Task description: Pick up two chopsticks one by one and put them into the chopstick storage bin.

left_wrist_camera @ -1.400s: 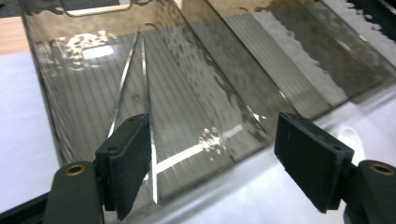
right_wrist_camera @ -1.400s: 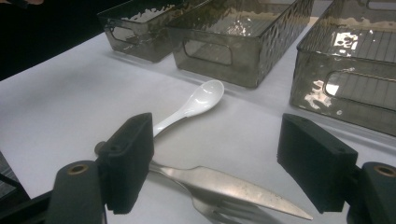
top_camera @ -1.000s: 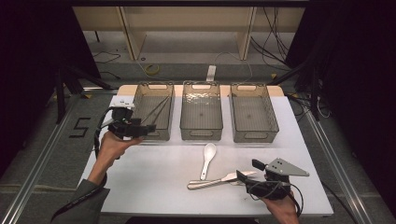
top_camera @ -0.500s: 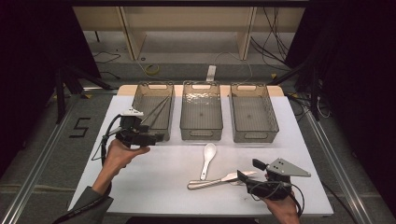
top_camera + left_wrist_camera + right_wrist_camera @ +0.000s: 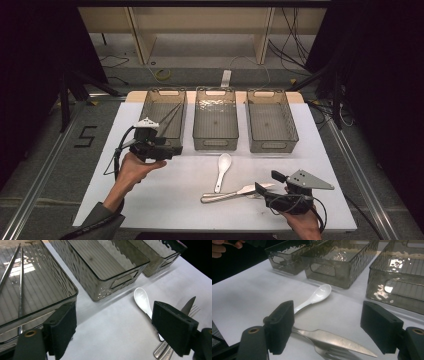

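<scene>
1. High view: the left gripper [image 5: 167, 150] hangs above the white table [image 5: 165, 200], at the near end of the left bin [image 5: 164, 117], held from below by the person's left hand [image 5: 134, 167].
2. The left gripper's jaws stand wide apart with nothing between them; in the left gripper view the gap frames bare tabletop.
3. The right gripper [image 5: 267, 187] sits low near the table's front right corner, with the grey three-cornered plate [image 5: 309, 180] on top and the right hand [image 5: 300, 225] behind it.
4. Its jaws are spread wide and empty as well, pointing toward the cutlery.
5. A white spoon [image 5: 222, 170] lies on the table in front of the middle bin [image 5: 215, 122], bowl toward the bins, handle toward the person.
6. A knife [image 5: 332, 338] and a fork [image 5: 329, 351] lie side by side just beyond the right gripper's jaws, the spoon's handle ending close to them.
7. In the left gripper view the knife tip and fork tines peek out past the right-hand jaw, beside the spoon.
8. Two chopsticks [image 5: 20, 287] lie in the left bin.
9. The right bin [image 5: 270, 120] stands beside the middle one, all three in a row at the far edge.
</scene>
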